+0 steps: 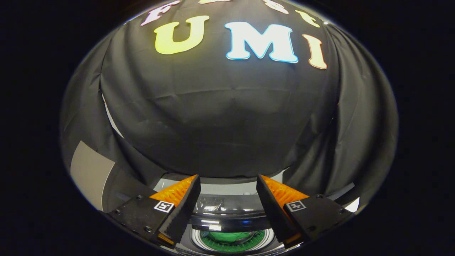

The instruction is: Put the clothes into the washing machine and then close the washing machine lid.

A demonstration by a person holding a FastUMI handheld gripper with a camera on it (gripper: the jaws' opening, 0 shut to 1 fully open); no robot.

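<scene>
My gripper (228, 182) is open, its two fingers spread apart with nothing between them, held high and pointed at the black cloth wall. Below and between the fingers lies the washing machine (227, 213), seen from above, with its glossy dark lid (213, 205) raised at the back of the opening. The round drum opening (233, 239) sits under the fingers, and a green garment (229, 236) lies inside it.
Black cloth (220, 117) hangs close behind the machine and wraps round both sides. A pale grey panel (89, 170) shows at the lower left beyond the left finger. A white strip (350, 204) shows by the right finger.
</scene>
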